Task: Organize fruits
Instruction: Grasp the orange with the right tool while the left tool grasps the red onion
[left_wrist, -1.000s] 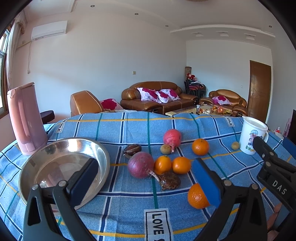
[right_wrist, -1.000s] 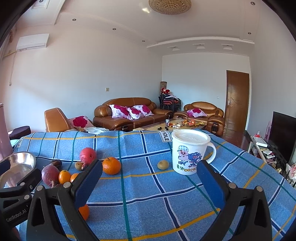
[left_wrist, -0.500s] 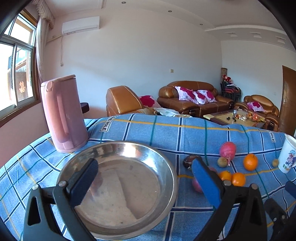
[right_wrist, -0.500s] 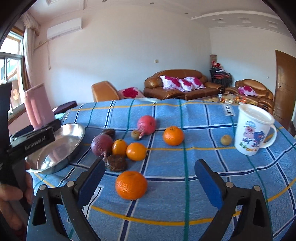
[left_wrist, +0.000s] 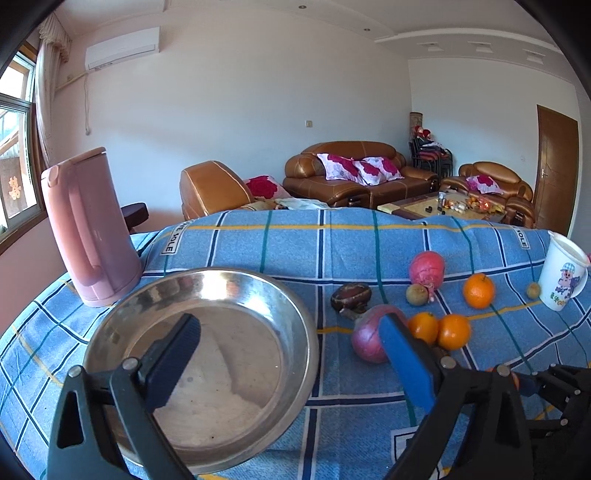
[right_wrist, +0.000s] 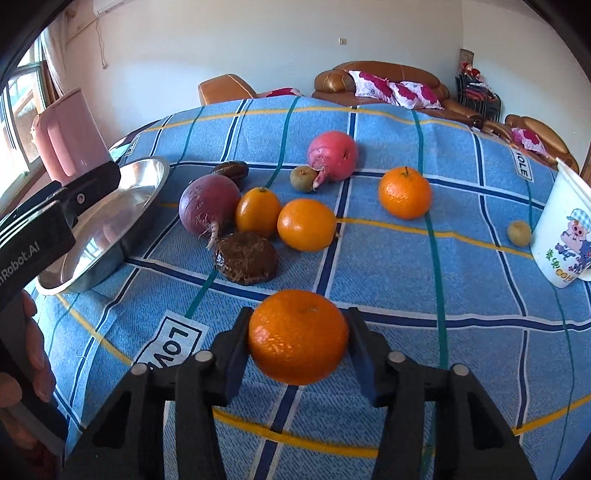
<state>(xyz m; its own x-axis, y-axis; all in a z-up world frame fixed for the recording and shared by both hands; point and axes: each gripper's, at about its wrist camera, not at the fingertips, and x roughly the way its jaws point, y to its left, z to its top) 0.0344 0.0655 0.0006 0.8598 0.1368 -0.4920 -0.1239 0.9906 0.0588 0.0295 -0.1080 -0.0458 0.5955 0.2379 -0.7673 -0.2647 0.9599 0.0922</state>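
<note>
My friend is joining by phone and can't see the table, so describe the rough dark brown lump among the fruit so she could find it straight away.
Start at the steel bowl on the blue checked cloth, then look to the cluster of fruit beside it. The brown lump lies at the cluster's near edge, just in front of the purple root vegetable and two oranges. It alone is flattish, fibrous and dull.

Plain white walls, white wall-mounted air conditioner (left_wrist: 122, 48), curtained sunlit window (left_wrist: 16, 147) at left, brown leather sofa (left_wrist: 354, 173) with floral red-white cushions (left_wrist: 354, 168), brown wooden door (left_wrist: 556, 173) at right, recessed ceiling spotlights
</note>
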